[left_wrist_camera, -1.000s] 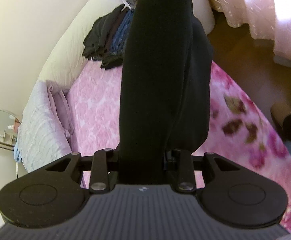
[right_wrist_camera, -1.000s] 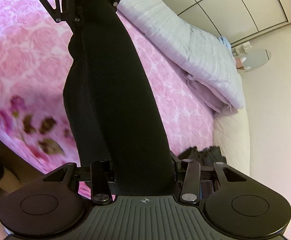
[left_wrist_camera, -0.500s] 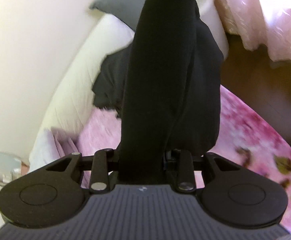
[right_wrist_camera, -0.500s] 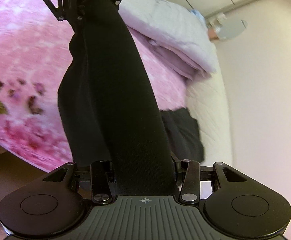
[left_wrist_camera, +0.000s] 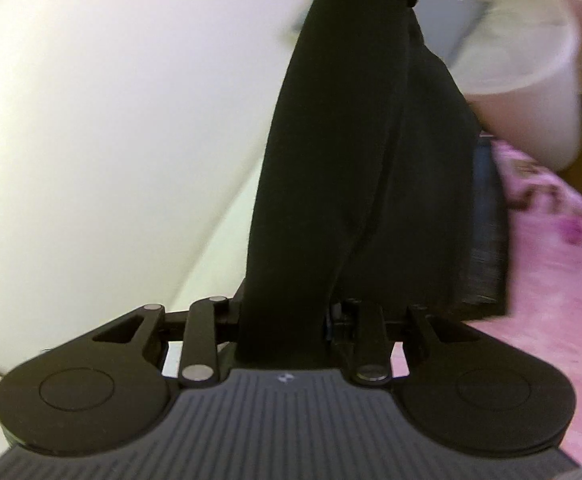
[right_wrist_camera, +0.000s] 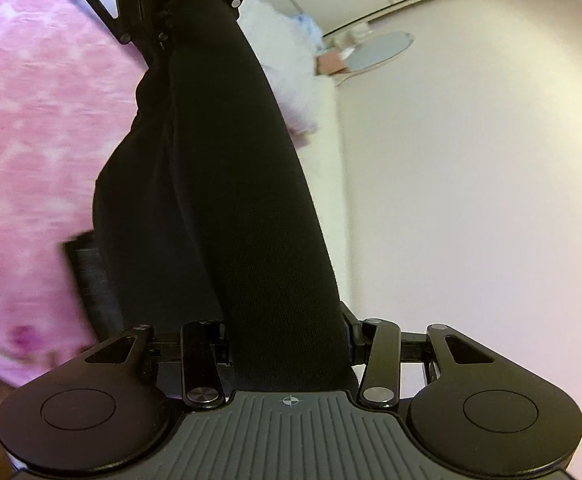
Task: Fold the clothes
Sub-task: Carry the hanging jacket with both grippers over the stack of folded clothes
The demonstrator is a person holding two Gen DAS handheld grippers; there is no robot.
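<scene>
A black garment [left_wrist_camera: 355, 168] is held stretched between two grippers, lifted above a bed covered by a pink floral bedspread [left_wrist_camera: 551, 264]. Its long axis runs straight from one gripper to the other, so it points away from each camera toward the opposite gripper. The left gripper [left_wrist_camera: 283, 320] is clamped on one end of the cloth, and the right gripper [right_wrist_camera: 287, 344] is clamped on the other end. A looser fold of the fabric is seen hanging along one side. Beneath it, at the bedspread's edge near a white headboard [left_wrist_camera: 531, 92], a dark folded pile [left_wrist_camera: 487, 240] is seen, blurred. A white pillow [right_wrist_camera: 283, 76] and a round mirror [right_wrist_camera: 379, 50] are seen by the cream wall [right_wrist_camera: 471, 200]. No brand, label or writing can be read
</scene>
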